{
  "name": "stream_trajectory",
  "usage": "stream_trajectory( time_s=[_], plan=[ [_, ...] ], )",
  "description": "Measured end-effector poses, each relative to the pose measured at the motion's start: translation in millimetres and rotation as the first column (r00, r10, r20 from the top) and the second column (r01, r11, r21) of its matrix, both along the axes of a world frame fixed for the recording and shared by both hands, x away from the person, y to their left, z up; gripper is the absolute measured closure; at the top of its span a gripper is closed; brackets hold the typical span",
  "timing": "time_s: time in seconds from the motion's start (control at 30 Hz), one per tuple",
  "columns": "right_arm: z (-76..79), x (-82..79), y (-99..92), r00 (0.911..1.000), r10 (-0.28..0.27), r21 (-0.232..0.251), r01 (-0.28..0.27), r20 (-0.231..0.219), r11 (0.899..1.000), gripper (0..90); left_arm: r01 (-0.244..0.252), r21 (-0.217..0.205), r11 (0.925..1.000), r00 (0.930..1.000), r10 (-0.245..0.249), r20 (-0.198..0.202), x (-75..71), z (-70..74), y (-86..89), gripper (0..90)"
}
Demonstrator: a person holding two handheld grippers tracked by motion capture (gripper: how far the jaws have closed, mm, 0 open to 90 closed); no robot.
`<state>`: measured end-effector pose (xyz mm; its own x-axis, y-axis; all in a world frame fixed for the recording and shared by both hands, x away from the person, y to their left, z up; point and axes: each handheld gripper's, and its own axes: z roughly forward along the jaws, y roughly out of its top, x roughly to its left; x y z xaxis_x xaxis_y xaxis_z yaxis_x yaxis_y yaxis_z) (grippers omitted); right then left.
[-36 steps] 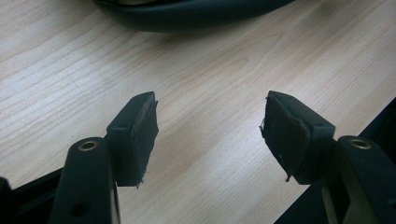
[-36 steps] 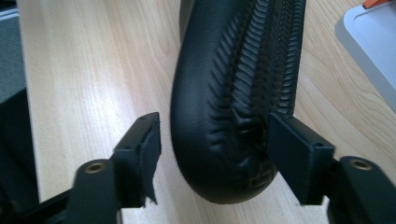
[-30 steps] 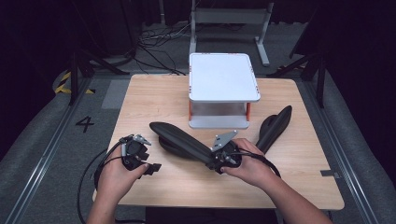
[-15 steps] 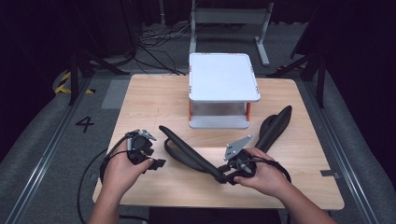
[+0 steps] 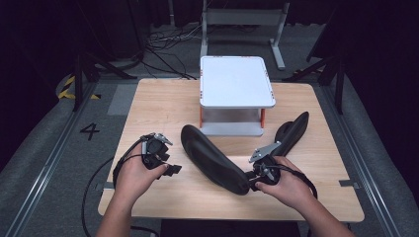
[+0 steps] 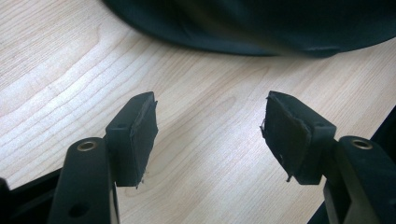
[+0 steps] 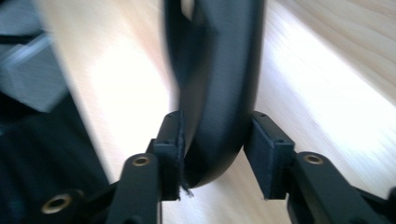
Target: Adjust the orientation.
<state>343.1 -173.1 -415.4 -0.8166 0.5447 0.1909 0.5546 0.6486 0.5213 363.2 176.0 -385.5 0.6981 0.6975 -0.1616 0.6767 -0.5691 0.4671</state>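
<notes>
Since the earlier frames, the long black shoe insole (image 5: 213,159) has been drawn toward the near right, its near end now lying lower on the table, and the right gripper (image 5: 255,178) has been carried that way with it. The right gripper's jaws have just been opening again after a brief closing. In the right gripper view the insole's (image 7: 219,93) rounded near end is seen standing on edge between the two pads; the left pad (image 7: 172,154) is touching it, while the right pad lies just beside it, and whether a firm hold is kept cannot be told.

The insole is laid diagonally across the near middle of the wooden table (image 5: 158,106), its far end pointed toward the white stand (image 5: 236,81). A second black insole (image 5: 292,132) is laid to the right, its far tip near the table's right edge.

The left gripper (image 5: 170,169) is held at the near left, just beside the first insole, which is seen as a dark edge (image 6: 252,28) beyond the jaws. Its jaws are spread wide with bare wood between them.

On the grey floor (image 5: 54,148) to the left, a black numeral "4" (image 5: 90,131) can be read.
</notes>
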Motion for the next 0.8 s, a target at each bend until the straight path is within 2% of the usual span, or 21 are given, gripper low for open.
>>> stream_trajectory(
  time_s=[0.1, 0.2, 0.3, 0.33, 0.4, 0.5, 0.63, 0.7, 0.73, 0.77, 0.8],
  plan=[
    [-8.0, 4.6, -1.8, 0.9988, -0.024, -0.009, 0.024, -0.043, 1.0, 58.3, 0.002, -0.001, 1.0, 1.0, -0.002, 0.002, 0.1, 0.1, 1.4, 35.8],
    [-11.3, 9.0, -4.9, 0.9966, -0.067, -0.005, 0.067, -0.049, 0.998, 55.9, -0.004, -0.001, 1.0, 1.0, 0.004, -0.001, -0.5, -0.5, 1.7, 35.7],
    [-14.8, 11.4, -7.0, 0.9924, -0.122, -0.04, 0.122, -0.01, 0.992, 48.8, -0.005, 0.0, 1.0, 1.0, 0.005, -0.003, -0.8, -0.9, 1.9, 35.7],
    [-14.8, 11.4, -7.0, 0.9924, -0.122, -0.04, 0.122, -0.01, 0.992, 48.8, -0.005, 0.0, 1.0, 1.0, 0.005, -0.003, -0.8, -0.9, 1.9, 35.7],
    [-17.6, 12.5, -7.3, 0.9926, -0.122, -0.069, 0.122, 0.007, 0.99, 49.7, -0.006, -0.001, 1.0, 1.0, 0.006, -0.003, -1.0, -0.8, 1.9, 35.7],
    [-17.7, 12.6, -7.1, 0.9877, -0.152, -0.058, 0.154, 0.039, 0.986, 43.3, -0.005, 0.0, 1.0, 1.0, 0.005, -0.003, -0.9, -1.0, 2.0, 35.7],
    [-15.2, 12.8, -8.5, 0.9837, -0.163, -0.06, 0.167, 0.076, 0.984, 43.8, -0.005, 0.002, 1.0, 1.0, 0.005, -0.007, -0.8, -1.7, 1.4, 35.5],
    [-16.2, 12.7, -8.1, 0.9876, -0.141, -0.084, 0.147, 0.069, 0.986, 51.8, -0.001, 0.004, 1.0, 1.0, 0.001, -0.01, -0.5, -2.7, 0.5, 35.3],
    [-16.2, 12.7, -8.1, 0.9876, -0.141, -0.084, 0.147, 0.069, 0.986, 51.8, -0.001, 0.004, 1.0, 1.0, 0.001, -0.01, -0.5, -2.7, 0.5, 35.1],
    [-20.2, 10.0, -4.6, 0.9905, -0.137, -0.105, 0.137, 0.009, 0.985, 55.6, -0.003, 0.002, 1.0, 0.9998, 0.003, -0.017, -0.3, -3.4, 0.0, 35.1],
    [-21.1, 8.9, -3.2, 0.9911, -0.132, -0.093, 0.131, -0.012, 0.987, 54.7, 0.0, -0.002, 1.0, 0.9997, 0.0, -0.024, 0.3, -4.7, -1.2, 34.9]
  ],
)
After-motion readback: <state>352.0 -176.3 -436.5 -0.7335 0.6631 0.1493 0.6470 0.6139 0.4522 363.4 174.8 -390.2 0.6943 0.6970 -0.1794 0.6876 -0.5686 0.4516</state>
